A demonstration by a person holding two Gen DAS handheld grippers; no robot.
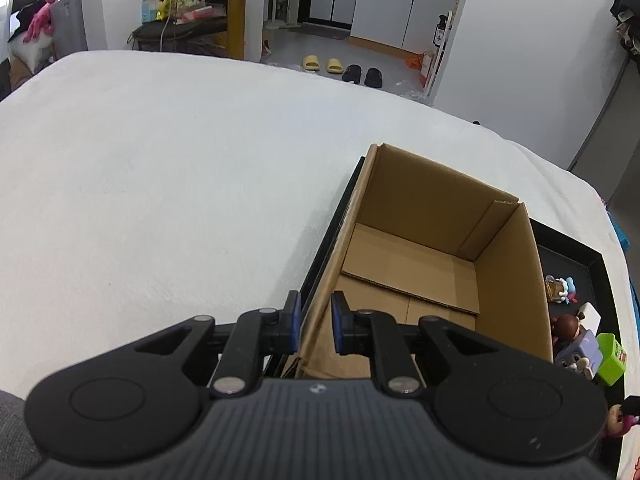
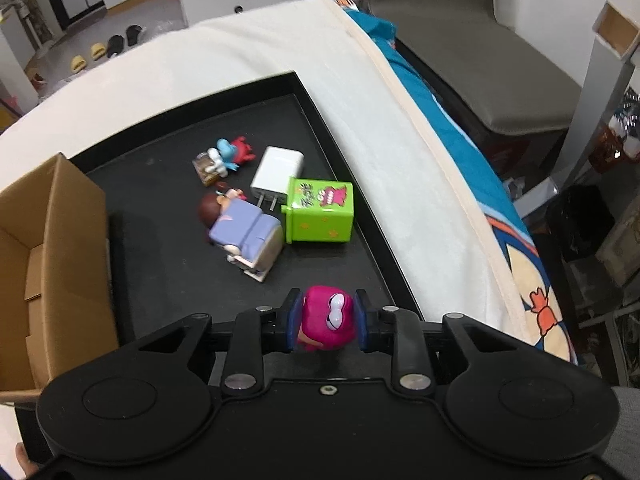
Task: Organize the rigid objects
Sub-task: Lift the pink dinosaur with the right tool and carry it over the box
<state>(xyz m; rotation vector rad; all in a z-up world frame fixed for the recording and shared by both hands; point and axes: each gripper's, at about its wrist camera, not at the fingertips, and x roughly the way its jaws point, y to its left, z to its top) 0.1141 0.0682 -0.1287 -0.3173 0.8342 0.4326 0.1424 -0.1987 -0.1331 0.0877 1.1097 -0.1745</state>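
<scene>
My right gripper (image 2: 326,318) is shut on a pink toy figure (image 2: 328,316) and holds it above the near part of the black tray (image 2: 344,160). On the tray lie a green cube (image 2: 320,212), a white charger (image 2: 278,172), a purple-clad doll (image 2: 240,232) and a small blue and red figure (image 2: 226,156). My left gripper (image 1: 316,322) straddles the near left wall of the open cardboard box (image 1: 420,200), its fingers a narrow gap apart and not touching the wall. The box holds nothing.
The tray and box sit on a white blanket (image 1: 160,180) over a bed. A grey chair (image 2: 480,60) stands beyond the bed's right edge. The box also shows at the left of the right wrist view (image 2: 60,240).
</scene>
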